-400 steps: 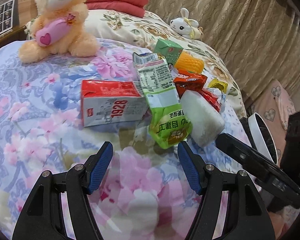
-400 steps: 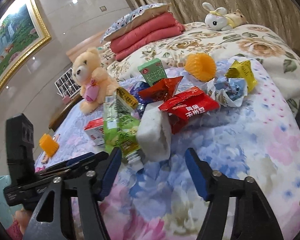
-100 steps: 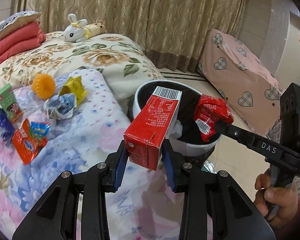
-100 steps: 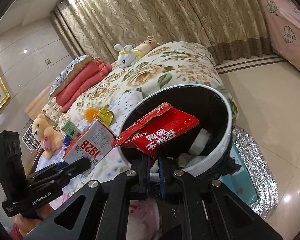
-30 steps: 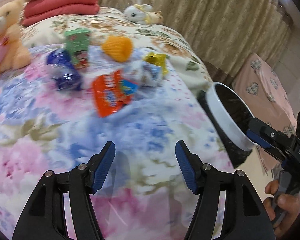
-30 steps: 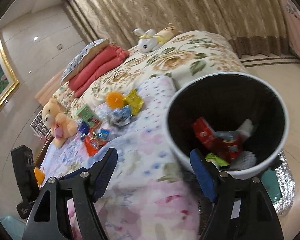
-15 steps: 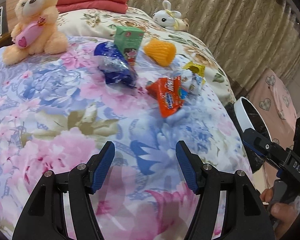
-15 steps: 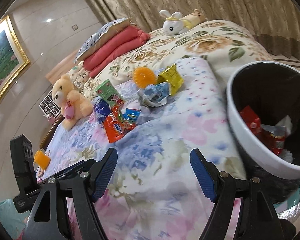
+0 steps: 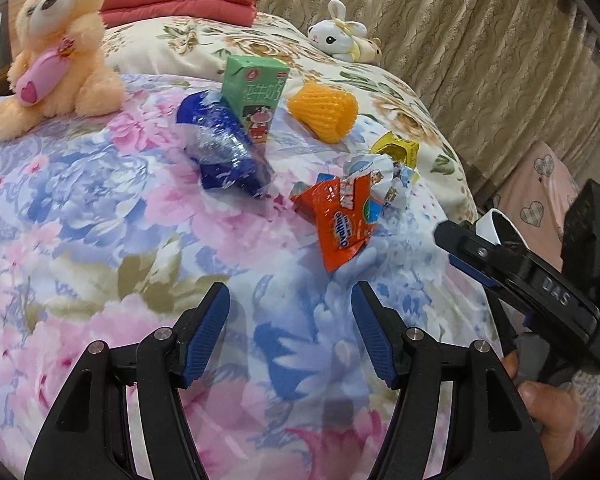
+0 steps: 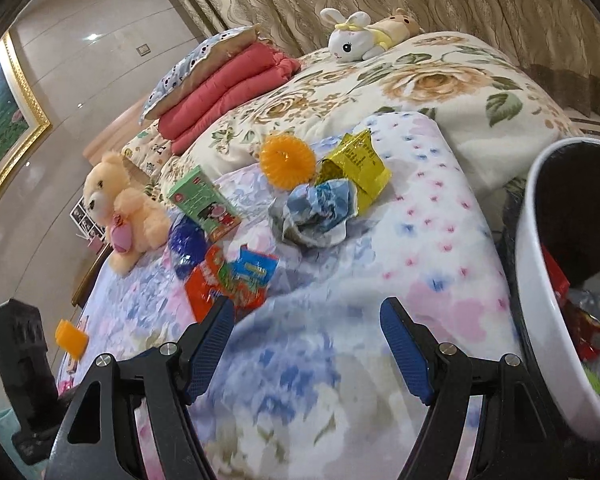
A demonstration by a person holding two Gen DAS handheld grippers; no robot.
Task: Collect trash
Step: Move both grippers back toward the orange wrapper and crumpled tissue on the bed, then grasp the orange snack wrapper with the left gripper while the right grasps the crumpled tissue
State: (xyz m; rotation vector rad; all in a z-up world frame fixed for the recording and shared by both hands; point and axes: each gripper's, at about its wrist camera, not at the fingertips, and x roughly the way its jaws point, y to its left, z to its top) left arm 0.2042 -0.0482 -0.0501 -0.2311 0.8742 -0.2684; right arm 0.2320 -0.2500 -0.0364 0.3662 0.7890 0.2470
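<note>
Now both the left tongs (image 9: 290,322) and the right tongs (image 10: 306,336) hang spread apart and empty over the bed (image 9: 80,208), their carton and red packet dropped into the bin (image 10: 540,320) at the right tongs' right. Ahead waits remaining trash, the orange wrapper (image 9: 342,220) nearest.

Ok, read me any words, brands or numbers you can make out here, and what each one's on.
"DAS": on the right tongs, along the arm.
Chinese characters, middle ones "牛奶": on the green carton.
Orange wrapper: white brand lettering, too warped to read.
Yellow wrapper: fine print, too small.
Crumpled wrapper, blue wrapper: nothing legible.
</note>
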